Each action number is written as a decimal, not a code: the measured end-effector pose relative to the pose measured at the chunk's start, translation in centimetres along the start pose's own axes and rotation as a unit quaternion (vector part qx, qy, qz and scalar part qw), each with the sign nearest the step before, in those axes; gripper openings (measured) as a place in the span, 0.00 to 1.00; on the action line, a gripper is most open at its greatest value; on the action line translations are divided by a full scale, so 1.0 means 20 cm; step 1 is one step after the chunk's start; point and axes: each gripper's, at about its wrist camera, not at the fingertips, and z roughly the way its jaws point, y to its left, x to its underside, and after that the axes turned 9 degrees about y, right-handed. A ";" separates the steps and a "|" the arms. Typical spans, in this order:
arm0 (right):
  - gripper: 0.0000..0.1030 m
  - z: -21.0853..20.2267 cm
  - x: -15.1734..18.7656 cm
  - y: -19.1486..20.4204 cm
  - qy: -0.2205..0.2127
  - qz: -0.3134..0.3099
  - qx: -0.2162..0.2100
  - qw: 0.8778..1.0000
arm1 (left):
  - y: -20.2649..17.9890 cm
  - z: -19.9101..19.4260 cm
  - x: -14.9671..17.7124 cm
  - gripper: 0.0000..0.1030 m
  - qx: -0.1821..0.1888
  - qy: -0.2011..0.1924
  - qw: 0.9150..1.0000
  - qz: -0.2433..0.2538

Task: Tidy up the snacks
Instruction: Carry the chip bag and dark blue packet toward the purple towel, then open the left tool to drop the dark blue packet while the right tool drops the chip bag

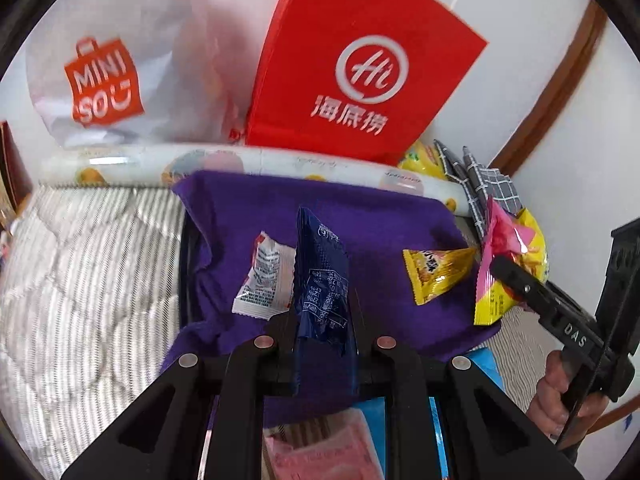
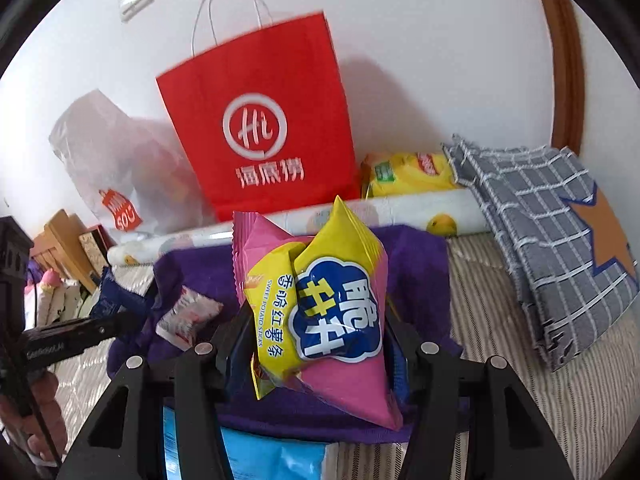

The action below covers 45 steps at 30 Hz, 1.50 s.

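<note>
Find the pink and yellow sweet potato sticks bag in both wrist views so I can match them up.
Left wrist view: sweet potato sticks bag at the right edge, held up by the right tool above the purple cloth.
Right wrist view: same bag fills the centre, clamped in the right tool.
Shared landmark: the red Haidilao paper bag standing against the wall behind.

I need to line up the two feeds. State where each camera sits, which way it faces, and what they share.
Left wrist: on the left tool, facing the purple cloth and wall; shows its fingers gripping a blue packet, plus the right tool.
Right wrist: on the right tool, same direction; grips a sweet potato sticks bag.
Shared: red paper bag, cloth.
</note>
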 end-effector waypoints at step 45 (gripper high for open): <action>0.80 -0.06 0.06 -0.04 -0.050 -0.028 -0.026 0.998 | 0.01 0.06 0.01 0.72 -0.001 0.001 1.000 -0.006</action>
